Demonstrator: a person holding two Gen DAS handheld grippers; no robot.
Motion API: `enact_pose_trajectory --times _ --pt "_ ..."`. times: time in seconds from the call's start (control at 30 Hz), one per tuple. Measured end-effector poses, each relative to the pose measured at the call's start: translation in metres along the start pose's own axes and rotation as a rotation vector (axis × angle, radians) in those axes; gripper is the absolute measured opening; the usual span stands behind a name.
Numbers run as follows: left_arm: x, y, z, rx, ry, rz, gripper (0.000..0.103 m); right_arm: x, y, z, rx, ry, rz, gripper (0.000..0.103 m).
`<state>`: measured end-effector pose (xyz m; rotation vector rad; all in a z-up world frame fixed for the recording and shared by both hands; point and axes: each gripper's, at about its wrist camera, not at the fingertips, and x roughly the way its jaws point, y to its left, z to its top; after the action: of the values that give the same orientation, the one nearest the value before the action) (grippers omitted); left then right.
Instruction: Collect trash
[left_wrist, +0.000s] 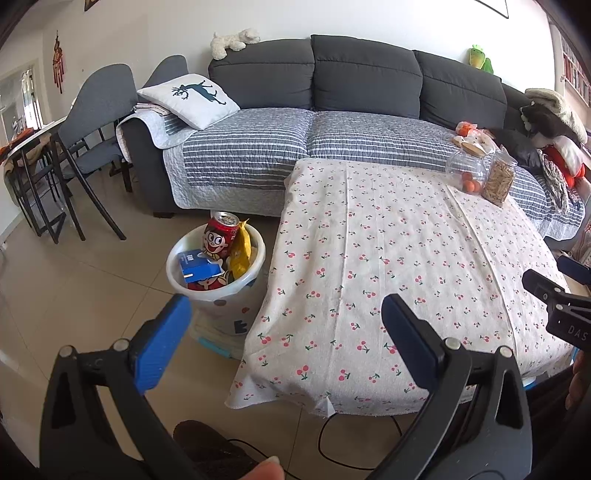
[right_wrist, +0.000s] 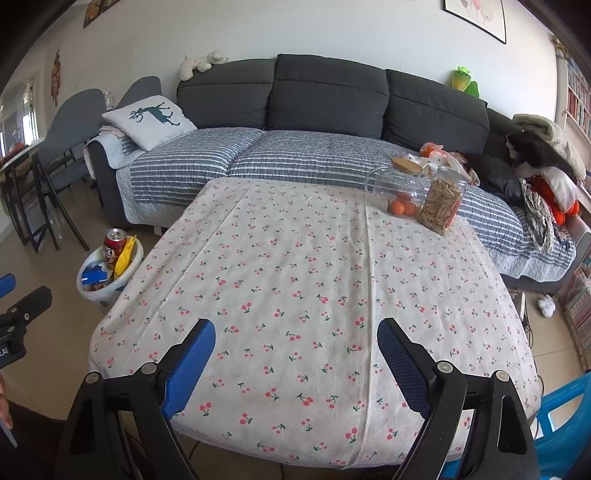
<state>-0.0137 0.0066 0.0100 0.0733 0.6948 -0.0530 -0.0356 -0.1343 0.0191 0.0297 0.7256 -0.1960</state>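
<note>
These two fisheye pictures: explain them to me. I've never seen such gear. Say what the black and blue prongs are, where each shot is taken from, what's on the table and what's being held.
A person holds one two-finger tool in each hand, with a camera on each looking along its fingers. The left view shows the left tool, the right view the right tool. Both are open and hold nothing. The cherry-print tablecloth bears only a glass jar of oranges and a jar of tan sticks. On the floor beside the table, a white bin already holds a red can, a yellow wrapper and a blue box.
</note>
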Motion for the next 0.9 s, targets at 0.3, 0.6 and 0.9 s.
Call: enact_pose_trajectory --times 0.3,0.6,0.9 --pt "-0.0002 0.0012 0.0 -0.006 0.005 -0.007 0.102 0.0009 -0.0006 -0.0005 0.002 0.001 -0.002 0.091" --pt "-0.0004 0.0015 0.0008 0.0 0.003 -0.004 0.102 0.0007 -0.001 0.0001 0.006 0.0 -0.002 0.091" --pt "0.0023 0.0035 0.0008 -0.002 0.009 0.002 0.102 0.0008 -0.0018 0.0005 0.016 0.002 -0.002 0.091"
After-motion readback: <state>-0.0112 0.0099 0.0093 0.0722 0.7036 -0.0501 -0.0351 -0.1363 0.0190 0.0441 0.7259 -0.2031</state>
